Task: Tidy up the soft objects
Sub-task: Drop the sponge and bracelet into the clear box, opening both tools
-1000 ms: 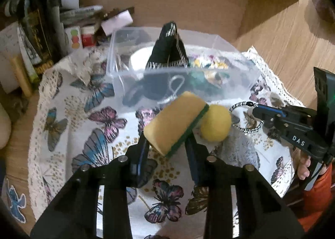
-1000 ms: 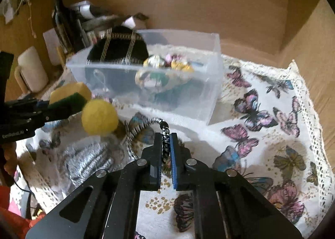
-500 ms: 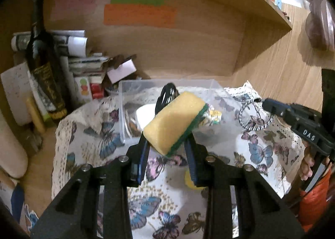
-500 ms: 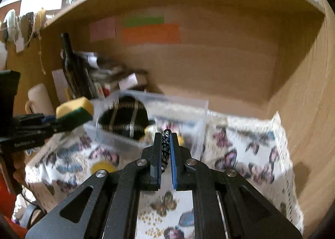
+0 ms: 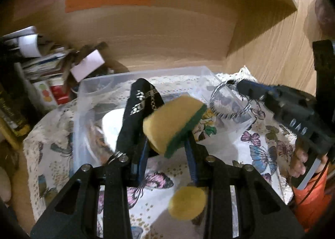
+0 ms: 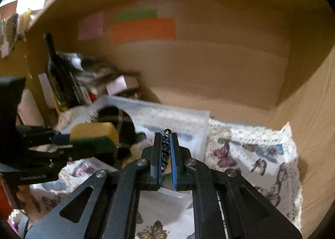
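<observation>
Two hand-held grippers, sponge between left's fingers.

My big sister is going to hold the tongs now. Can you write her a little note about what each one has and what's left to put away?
Left tongs: shut on the yellow-and-green sponge, held up in front of the clear plastic box.
Right tongs: shut on the black-and-white beaded bracelet, also lifted near the box.
Done: a black patterned pouch and some flowered fabric sit in the box.
Left: drop the sponge and bracelet in, then fetch the yellow ball lying on the butterfly cloth.
</observation>
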A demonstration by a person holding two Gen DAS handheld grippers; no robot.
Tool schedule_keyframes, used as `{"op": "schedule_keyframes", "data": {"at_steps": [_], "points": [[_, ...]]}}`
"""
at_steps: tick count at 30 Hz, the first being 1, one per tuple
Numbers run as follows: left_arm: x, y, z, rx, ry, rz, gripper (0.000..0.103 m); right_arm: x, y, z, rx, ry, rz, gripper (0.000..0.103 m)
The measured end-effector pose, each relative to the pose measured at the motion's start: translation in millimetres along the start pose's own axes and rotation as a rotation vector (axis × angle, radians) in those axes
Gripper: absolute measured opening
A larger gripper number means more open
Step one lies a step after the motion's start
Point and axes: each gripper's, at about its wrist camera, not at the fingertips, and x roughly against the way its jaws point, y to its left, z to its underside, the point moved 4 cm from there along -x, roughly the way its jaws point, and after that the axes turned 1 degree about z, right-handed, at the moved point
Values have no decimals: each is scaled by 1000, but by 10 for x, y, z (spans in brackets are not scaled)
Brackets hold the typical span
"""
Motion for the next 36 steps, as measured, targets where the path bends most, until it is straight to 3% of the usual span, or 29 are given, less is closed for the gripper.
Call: {"op": "schedule_keyframes", "data": {"at_steps": [6,9,14,20,25,30,35,36], "points": [[-232,9,-36,12,31,-15,33,-204,-4,174,19,71,28,6],[-242,17,-38,16,34,-32,40,-246,-29,221,25,103,47,7],[-142,43,-3,49,24,-18,62,-237,-57,262,26,102,43,37],[41,-58,47,13,0,-29,71,-82,-32,223,27,55,47,49],[227,-94,152,14,-24,-43,97,129,1,206,22,13,43,64],[217,-92,387,31,18,-39,99,337,56,281,25,-14,45,76],[46,-88,647,27,89,-48,98,408,102,452,11,8,23,77],[29,-98,680,26,96,-37,92,401,115,506,4,22,14,77]]}}
